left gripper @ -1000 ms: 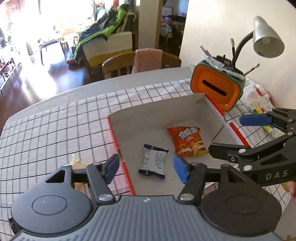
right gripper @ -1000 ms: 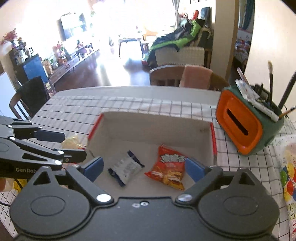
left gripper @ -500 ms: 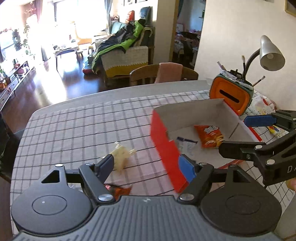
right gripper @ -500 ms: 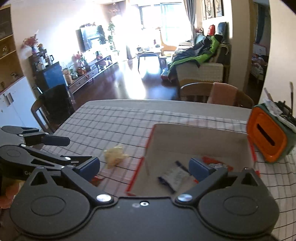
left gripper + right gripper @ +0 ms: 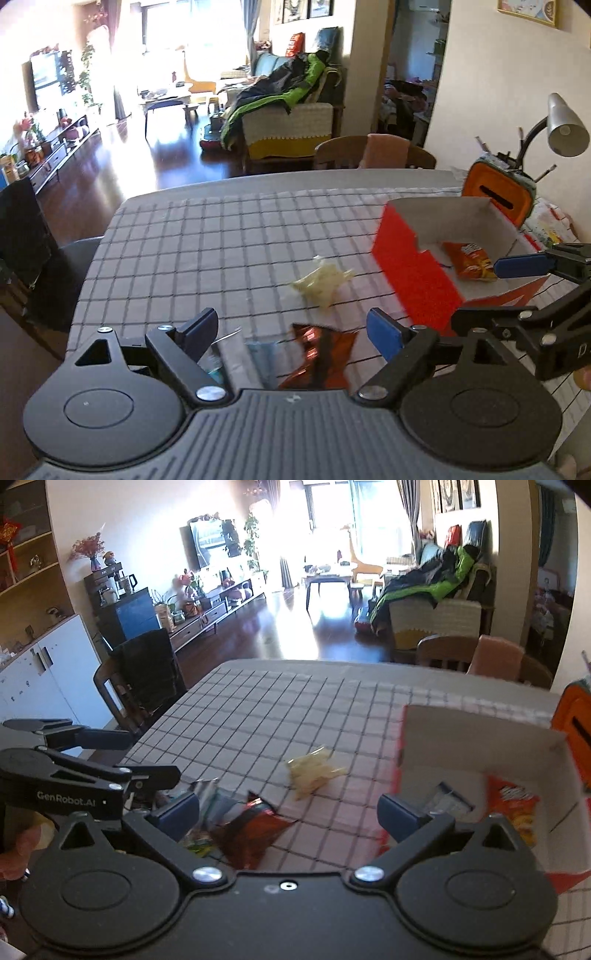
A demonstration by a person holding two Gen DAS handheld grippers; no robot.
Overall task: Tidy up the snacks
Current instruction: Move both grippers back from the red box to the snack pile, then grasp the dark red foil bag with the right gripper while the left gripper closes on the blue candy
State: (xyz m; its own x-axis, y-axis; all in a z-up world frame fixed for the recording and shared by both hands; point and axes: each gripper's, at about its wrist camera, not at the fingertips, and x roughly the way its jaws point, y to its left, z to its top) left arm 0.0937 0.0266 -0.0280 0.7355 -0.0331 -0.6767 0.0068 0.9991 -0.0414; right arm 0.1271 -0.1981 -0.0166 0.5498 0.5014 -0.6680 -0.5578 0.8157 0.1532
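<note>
A checked cloth covers the tabletop; at frame centre lies a pale yellow wrapper; lower centre, loose snack packets; right, a red box; upper right, an orange holder.

Matt checked cloth; glossy foil packet; matt cardboard box; crinkly clear wrapper

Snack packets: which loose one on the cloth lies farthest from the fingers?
The pale yellow packet, alone mid-table left of the red box. The dark red foil packet and the others lie bunched by the left gripper.

Black tool, blue pads, perhaps rubber.
</note>
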